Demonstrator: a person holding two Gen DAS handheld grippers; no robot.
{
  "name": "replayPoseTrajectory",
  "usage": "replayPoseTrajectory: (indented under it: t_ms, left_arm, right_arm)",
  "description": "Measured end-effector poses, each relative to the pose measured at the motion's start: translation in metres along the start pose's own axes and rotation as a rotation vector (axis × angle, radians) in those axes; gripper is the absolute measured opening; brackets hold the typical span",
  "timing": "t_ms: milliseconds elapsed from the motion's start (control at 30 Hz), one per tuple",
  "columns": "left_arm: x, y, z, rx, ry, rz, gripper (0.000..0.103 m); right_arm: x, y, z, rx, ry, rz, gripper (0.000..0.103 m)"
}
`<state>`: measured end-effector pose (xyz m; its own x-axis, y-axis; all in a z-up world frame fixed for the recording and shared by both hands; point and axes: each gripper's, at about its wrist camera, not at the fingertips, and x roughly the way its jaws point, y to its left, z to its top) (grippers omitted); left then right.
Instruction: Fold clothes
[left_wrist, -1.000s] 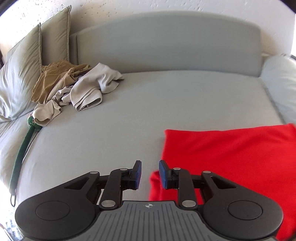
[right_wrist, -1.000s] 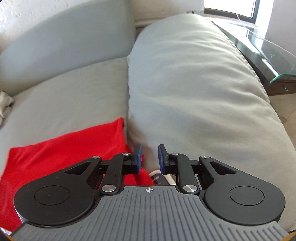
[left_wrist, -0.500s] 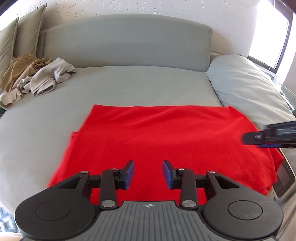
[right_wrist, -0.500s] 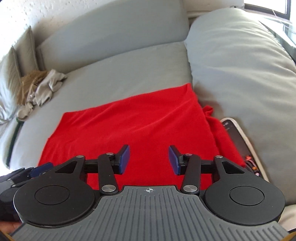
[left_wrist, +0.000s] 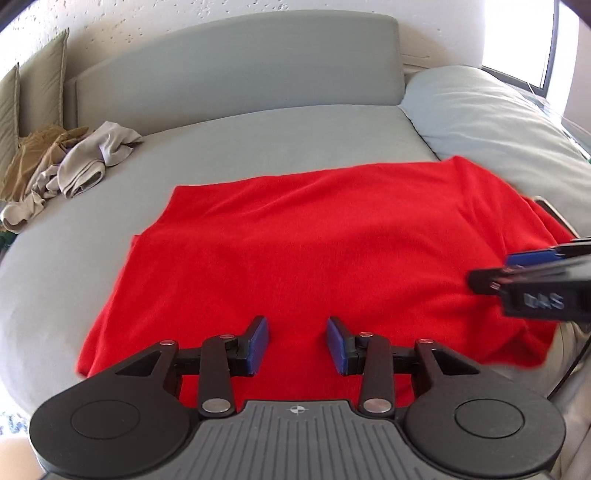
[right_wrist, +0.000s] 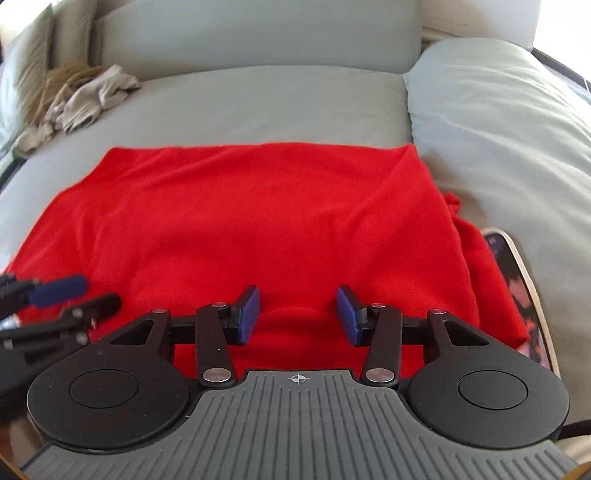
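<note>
A red garment (left_wrist: 314, 243) (right_wrist: 251, 214) lies spread flat on the grey sofa seat (left_wrist: 258, 140), folded into a wide rectangle. My left gripper (left_wrist: 297, 345) hovers open over its near edge, nothing between the blue pads. My right gripper (right_wrist: 298, 315) is also open above the near edge, a bit to the right. Each gripper shows in the other's view: the right one (left_wrist: 532, 280) at the right side, the left one (right_wrist: 55, 299) at the lower left.
A heap of tan and beige clothes (left_wrist: 70, 162) (right_wrist: 77, 96) lies at the sofa's back left by green cushions (left_wrist: 33, 85). A big grey pillow (left_wrist: 491, 122) (right_wrist: 498, 122) borders the garment on the right. A phone (right_wrist: 521, 295) lies by the garment's right edge.
Both grippers let go of the garment's corners, opened wider, pulled back and swung toward its middle. The garment now lies flat in full view.
</note>
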<state>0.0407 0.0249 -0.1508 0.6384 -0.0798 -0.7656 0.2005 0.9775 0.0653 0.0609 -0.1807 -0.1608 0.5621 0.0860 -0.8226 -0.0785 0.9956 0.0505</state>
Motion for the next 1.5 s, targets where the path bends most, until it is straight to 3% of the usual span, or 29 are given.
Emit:
replayPoseTrajectory:
  t_ms: [100, 167, 267, 467, 667, 1100, 1133, 1233, 1400, 1500]
  left_arm:
    - [-0.010, 0.000, -0.008, -0.020, 0.037, -0.011, 0.037]
    - [-0.016, -0.005, -0.015, -0.016, 0.058, -0.002, 0.037]
    - [-0.024, -0.012, -0.028, 0.000, 0.098, -0.033, 0.038]
    - [-0.041, -0.011, -0.034, -0.084, 0.064, -0.114, 0.046]
    - [-0.043, -0.005, -0.029, -0.150, 0.024, -0.078, 0.053]
    - [-0.034, -0.007, -0.032, -0.151, 0.057, -0.075, 0.054]
    - [-0.034, -0.007, -0.032, -0.152, 0.057, -0.076, 0.054]
    - [-0.033, -0.006, -0.032, -0.156, 0.057, -0.076, 0.054]
    - [-0.035, -0.001, -0.032, -0.176, 0.047, -0.074, 0.054]
    - [-0.040, 0.008, -0.031, -0.204, 0.027, -0.069, 0.054]
  right_arm:
    - [-0.017, -0.007, -0.024, 0.079, 0.054, 0.020, 0.061]
    - [-0.025, -0.012, -0.037, 0.150, 0.100, 0.038, 0.062]
    - [-0.032, -0.027, -0.058, 0.309, 0.150, 0.167, 0.062]
    - [-0.049, -0.077, -0.085, 0.657, 0.040, 0.278, 0.062]
    - [-0.045, -0.117, -0.104, 0.913, -0.056, 0.349, 0.062]
    - [0.002, -0.139, -0.111, 1.098, -0.181, 0.428, 0.058]
    - [0.006, -0.141, -0.110, 1.117, -0.196, 0.432, 0.057]
    - [0.017, -0.141, -0.102, 1.111, -0.227, 0.415, 0.038]
    - [0.019, -0.136, -0.091, 1.103, -0.247, 0.394, 0.037]
    - [0.020, -0.137, -0.084, 1.103, -0.230, 0.393, 0.029]
